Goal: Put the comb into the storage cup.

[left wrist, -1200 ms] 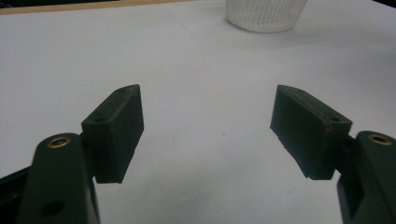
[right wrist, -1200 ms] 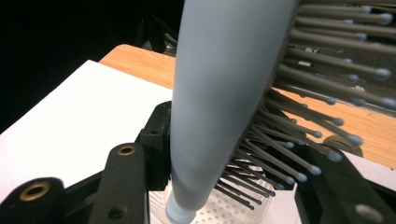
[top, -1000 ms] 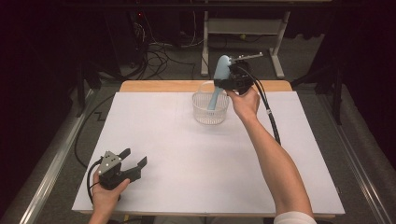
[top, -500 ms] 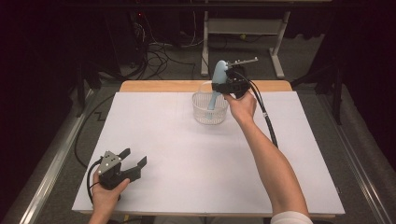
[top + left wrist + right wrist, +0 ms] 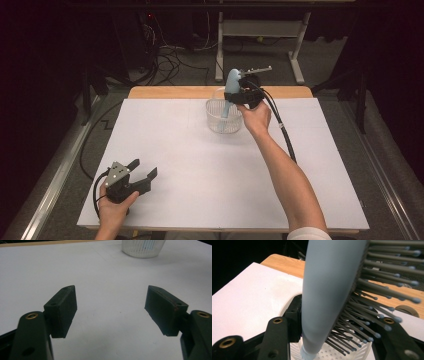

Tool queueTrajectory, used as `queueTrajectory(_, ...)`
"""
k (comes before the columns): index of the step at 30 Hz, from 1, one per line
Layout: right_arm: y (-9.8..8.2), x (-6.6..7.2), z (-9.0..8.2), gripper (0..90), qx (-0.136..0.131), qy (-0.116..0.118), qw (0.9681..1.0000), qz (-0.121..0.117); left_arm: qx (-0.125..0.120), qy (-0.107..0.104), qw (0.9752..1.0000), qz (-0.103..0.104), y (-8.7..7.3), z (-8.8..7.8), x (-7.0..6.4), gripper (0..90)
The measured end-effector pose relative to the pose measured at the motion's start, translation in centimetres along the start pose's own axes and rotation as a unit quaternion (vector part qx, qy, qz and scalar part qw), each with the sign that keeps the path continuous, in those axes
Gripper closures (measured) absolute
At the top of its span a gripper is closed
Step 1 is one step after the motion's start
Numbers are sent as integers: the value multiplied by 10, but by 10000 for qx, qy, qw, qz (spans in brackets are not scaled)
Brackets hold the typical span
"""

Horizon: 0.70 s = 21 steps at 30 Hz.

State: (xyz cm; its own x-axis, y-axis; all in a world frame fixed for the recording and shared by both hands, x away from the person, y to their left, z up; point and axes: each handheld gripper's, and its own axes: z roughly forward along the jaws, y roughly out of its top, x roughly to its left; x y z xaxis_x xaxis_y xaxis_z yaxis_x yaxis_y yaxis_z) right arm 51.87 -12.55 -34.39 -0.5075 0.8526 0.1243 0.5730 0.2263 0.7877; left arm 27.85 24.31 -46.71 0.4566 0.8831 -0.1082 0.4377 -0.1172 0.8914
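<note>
In the high view, upper centre of the frame, the right gripper (image 5: 239, 94) holds a pale blue hairbrush (image 5: 230, 86) upright, its handle dipping into a clear ribbed basket (image 5: 223, 120) on the white worktop (image 5: 200, 165). At the lower left, well apart, the left gripper (image 5: 142, 171) rests on the worktop with its jaws spread and nothing between them. In the left gripper view the basket (image 5: 143, 248) sits at the top edge, far beyond the parted jaws. In the right gripper view the hairbrush (image 5: 329, 290) rises through the middle, clamped between the jaws, which have just been easing apart slightly; its bristles (image 5: 374, 297) fan to the right and the basket (image 5: 332, 352) lies below.
</note>
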Motion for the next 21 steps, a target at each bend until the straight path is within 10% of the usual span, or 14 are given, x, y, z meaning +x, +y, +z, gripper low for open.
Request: queueTrajectory(21, -17, -9, 2, 475, 166, 110, 9997, 137, 5, 39, 10000, -12, 0, 0, -1, 266)
